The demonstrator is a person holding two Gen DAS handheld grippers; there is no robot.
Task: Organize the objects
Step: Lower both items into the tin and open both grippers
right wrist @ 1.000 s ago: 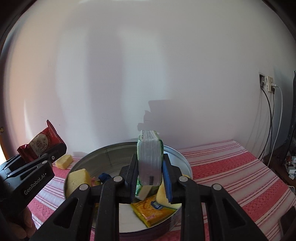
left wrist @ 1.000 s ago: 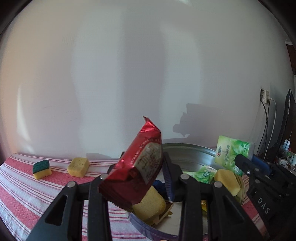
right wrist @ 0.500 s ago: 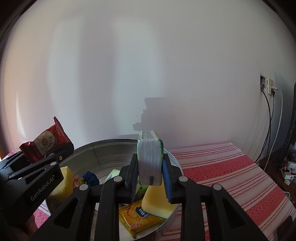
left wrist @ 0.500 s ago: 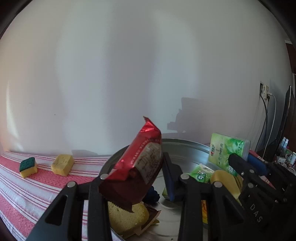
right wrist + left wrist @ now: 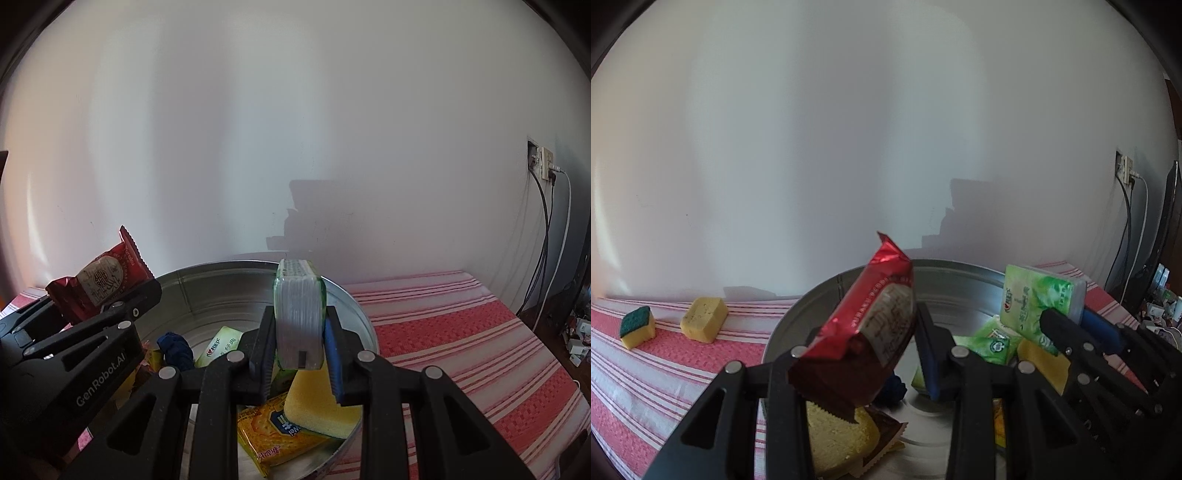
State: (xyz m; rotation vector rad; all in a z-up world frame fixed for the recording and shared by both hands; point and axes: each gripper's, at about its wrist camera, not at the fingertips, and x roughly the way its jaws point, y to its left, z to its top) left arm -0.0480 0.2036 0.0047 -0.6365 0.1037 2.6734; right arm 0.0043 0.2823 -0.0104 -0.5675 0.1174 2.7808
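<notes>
Nearest in the left wrist view: left gripper [image 5: 886, 343], jaws closed tight on a red snack packet [image 5: 871, 332], held tilted over the near rim of a round metal basin [image 5: 960, 273]. Under the packet, inside the basin: a yellow sponge [image 5: 838, 435] on a brown wrapper, then a dark blue ball [image 5: 894, 387].

Nearest in the right wrist view: right gripper [image 5: 300, 341], jaws closed on a green tissue pack [image 5: 300, 317], held upright, end-on, over the basin. Below it in the basin: a yellow cracker packet [image 5: 273, 439] with a second yellow sponge [image 5: 317, 406] lying on it, and a small green packet [image 5: 218, 345] beside the blue ball.

Farther, on the red striped tablecloth [image 5: 665, 365] left of the basin: a plain yellow sponge block [image 5: 703, 319] and, just beside it, a green-topped sponge [image 5: 637, 326], both outside the basin.

Behind all: white wall [image 5: 849, 147], with a socket and cables [image 5: 543, 166] at right.
</notes>
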